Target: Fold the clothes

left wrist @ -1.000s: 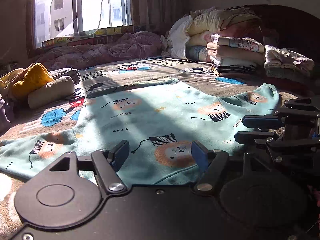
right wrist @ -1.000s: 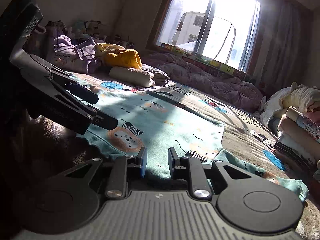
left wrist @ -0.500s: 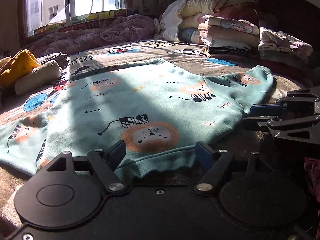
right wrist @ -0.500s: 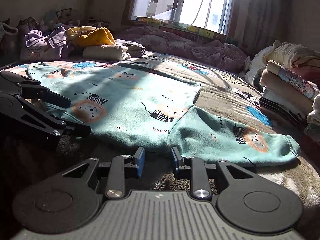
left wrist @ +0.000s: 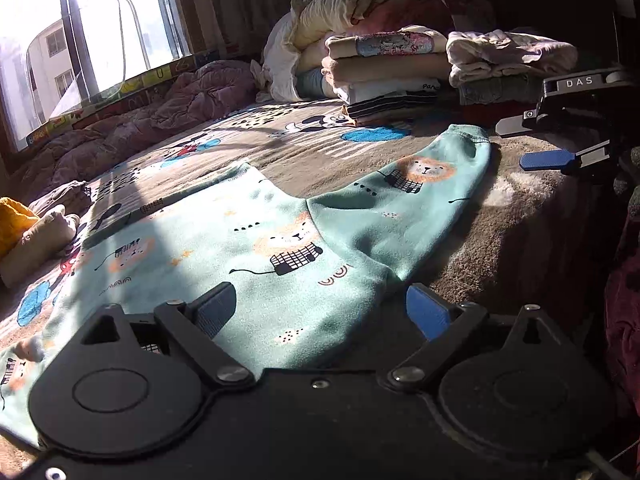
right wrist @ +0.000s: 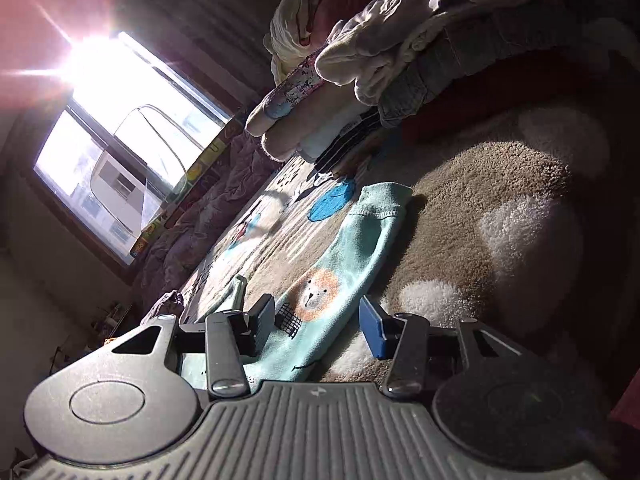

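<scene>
teal lion-print top (left wrist: 248, 240) flat on brown blanket (left wrist: 520, 208), left gripper (left wrist: 320, 312) released over hem, right gripper (right wrist: 318, 320) released astride sleeve (right wrist: 344, 264), folded stack (left wrist: 388, 76) beyond top

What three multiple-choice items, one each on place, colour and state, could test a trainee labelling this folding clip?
1. Where is the stack of folded clothes?
A. far side of the bed, beyond the sleeve
B. under the window
C. on the floor

2. What colour is the lion-print fleece top?
A. yellow
B. mint green
C. purple

3. How is the right gripper?
A. shut on the cuff
B. open, straddling the sleeve
C. out of view

Answers: 1 A, it sits behind the cuff; 2 B, pale teal fabric; 3 B, its pads stand apart on both sides of the sleeve.
</scene>
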`<state>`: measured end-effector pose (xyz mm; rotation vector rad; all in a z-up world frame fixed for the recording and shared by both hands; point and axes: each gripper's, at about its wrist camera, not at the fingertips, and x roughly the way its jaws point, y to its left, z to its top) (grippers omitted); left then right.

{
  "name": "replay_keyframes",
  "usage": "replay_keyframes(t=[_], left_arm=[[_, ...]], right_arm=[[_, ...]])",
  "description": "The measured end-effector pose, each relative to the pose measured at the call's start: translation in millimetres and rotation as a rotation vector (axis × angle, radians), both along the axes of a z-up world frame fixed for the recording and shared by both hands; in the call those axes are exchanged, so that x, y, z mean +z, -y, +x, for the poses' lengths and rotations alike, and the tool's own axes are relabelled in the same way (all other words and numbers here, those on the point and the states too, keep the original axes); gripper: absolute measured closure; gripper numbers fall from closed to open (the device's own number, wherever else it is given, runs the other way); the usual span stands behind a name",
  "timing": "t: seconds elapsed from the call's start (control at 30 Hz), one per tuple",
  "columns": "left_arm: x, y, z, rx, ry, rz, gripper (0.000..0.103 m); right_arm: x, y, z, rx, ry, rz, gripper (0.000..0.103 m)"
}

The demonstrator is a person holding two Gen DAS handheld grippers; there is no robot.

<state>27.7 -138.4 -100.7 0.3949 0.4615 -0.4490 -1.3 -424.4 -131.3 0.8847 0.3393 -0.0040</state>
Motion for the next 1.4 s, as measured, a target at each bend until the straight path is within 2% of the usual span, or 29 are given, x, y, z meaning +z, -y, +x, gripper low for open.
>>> replay_keyframes(t=[0.13,0.27,0.37,0.47,0.53,0.63,0.77,0.97,1.13,1.23,1.37,1.4], left_arm=[[-5.8,45.5,4.1,-0.081,0.033,0.093,0.01],[-9.7,90.1,9.6,-0.134,0.078,0.178,0.01],[-11.6,115.4,17.4,-0.163,0.074,0.209,0.013],[-15.4,138.6,27.5,-0.185,0.058,0.235,0.017],[-16.7,150.2,33.0,-0.197,0.047,0.245,0.023],[-17.3,164.4,42.1,-0.207,0.038,0.26,0.024],[-17.3,183.4,54.5,-0.212,0.048,0.285,0.025],[-20.7,219.0,72.5,-0.208,0.07,0.338,0.033],[-27.0,249.9,79.8,-0.224,0.122,0.408,0.052],[-33.9,263.2,83.9,-0.224,0.154,0.455,0.054],[-33.3,270.5,96.7,-0.226,0.13,0.456,0.055],[-31.9,272.2,98.3,-0.235,0.119,0.459,0.061]], right_arm=[[-7.0,28.9,-1.5,-0.015,0.053,0.088,0.046],[-12.6,53.3,-1.1,-0.027,0.097,0.174,0.045],[-20.7,62.6,-0.5,-0.039,0.102,0.248,0.043],[-25.6,69.8,3.5,-0.03,0.108,0.306,0.034],[-28.8,74.7,6.2,-0.023,0.111,0.344,0.034],[-32.9,84.9,4.2,-0.027,0.113,0.394,0.029],[-52.6,95.8,4.5,-0.058,0.089,0.535,0.024],[-59.2,99.2,9.8,-0.081,0.088,0.584,0.017],[-59.2,99.1,12.8,-0.098,0.107,0.602,0.012],[-58.7,99.7,12.7,-0.12,0.133,0.614,0.012],[-57.3,100.9,12.2,-0.149,0.19,0.63,0.012],[-56.3,100.1,12.8,-0.154,0.199,0.622,0.012]])
